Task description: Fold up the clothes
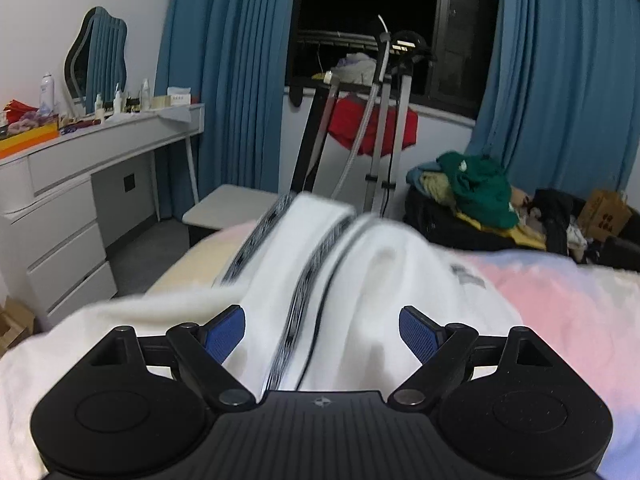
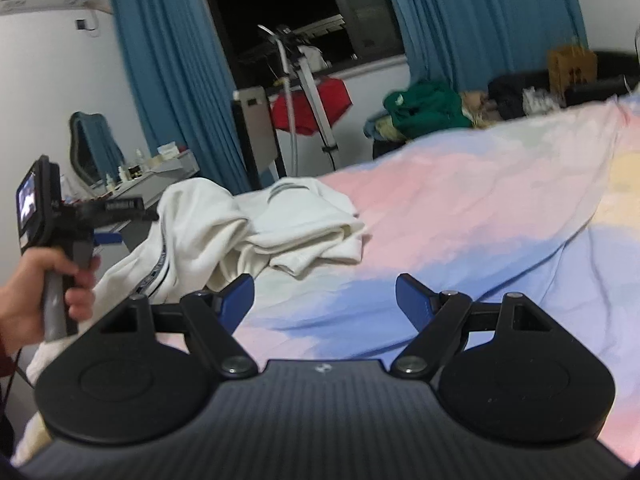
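Note:
A white garment with dark patterned stripes [image 1: 312,264] lies bunched on the pastel pink-and-blue bedsheet [image 1: 560,304]. My left gripper [image 1: 322,332] is open, its blue pads either side of the striped fabric, which is blurred. In the right wrist view the same white garment [image 2: 248,228] lies crumpled at the bed's left side, with the hand-held left gripper [image 2: 108,236] beside it, its jaws barely seen. My right gripper [image 2: 325,300] is open and empty above the bare bedsheet [image 2: 460,216], to the right of the garment.
A white dresser [image 1: 60,208] with bottles and a mirror stands at left. A pile of green and other clothes [image 1: 476,188] sits on a dark case beyond the bed. A stand with a red cloth [image 1: 376,128] is by the window and blue curtains.

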Action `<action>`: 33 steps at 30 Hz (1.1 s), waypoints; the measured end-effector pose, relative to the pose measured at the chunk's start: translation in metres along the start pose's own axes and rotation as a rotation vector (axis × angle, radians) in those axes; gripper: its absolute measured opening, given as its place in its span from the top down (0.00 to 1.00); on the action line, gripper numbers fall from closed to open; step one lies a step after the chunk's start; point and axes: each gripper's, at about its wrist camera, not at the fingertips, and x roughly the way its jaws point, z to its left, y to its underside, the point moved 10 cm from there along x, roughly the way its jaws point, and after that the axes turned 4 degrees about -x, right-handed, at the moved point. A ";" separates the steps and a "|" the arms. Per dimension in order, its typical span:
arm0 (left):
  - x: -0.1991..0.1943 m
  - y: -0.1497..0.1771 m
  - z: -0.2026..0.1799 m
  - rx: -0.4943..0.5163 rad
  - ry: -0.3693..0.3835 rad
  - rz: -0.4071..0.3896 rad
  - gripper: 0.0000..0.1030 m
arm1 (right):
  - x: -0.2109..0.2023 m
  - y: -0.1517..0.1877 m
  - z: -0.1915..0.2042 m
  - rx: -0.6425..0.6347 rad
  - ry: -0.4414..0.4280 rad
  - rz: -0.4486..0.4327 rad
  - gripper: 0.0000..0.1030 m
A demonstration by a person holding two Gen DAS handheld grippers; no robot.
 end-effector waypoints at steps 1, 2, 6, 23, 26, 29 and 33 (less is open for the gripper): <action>0.011 -0.007 0.000 -0.012 0.004 -0.006 0.17 | 0.006 0.001 -0.002 0.014 -0.005 0.009 0.23; 0.023 -0.014 0.000 -0.024 0.009 -0.007 0.17 | 0.012 0.001 -0.003 0.026 -0.010 0.017 0.23; 0.070 -0.034 -0.003 -0.032 -0.003 -0.013 0.17 | 0.031 0.010 -0.012 0.047 -0.012 0.051 0.23; 0.027 0.008 -0.100 0.364 -0.055 -0.092 0.88 | 0.050 0.027 -0.039 0.188 0.009 0.121 0.23; -0.047 0.045 -0.121 0.404 0.035 -0.123 0.88 | 0.040 0.022 -0.036 0.174 0.009 0.097 0.23; -0.108 0.089 -0.136 0.434 0.115 -0.119 0.88 | 0.025 0.017 -0.032 0.153 0.007 0.067 0.23; -0.128 0.157 -0.129 0.372 0.143 -0.009 0.87 | 0.003 0.008 -0.026 0.129 0.005 0.028 0.23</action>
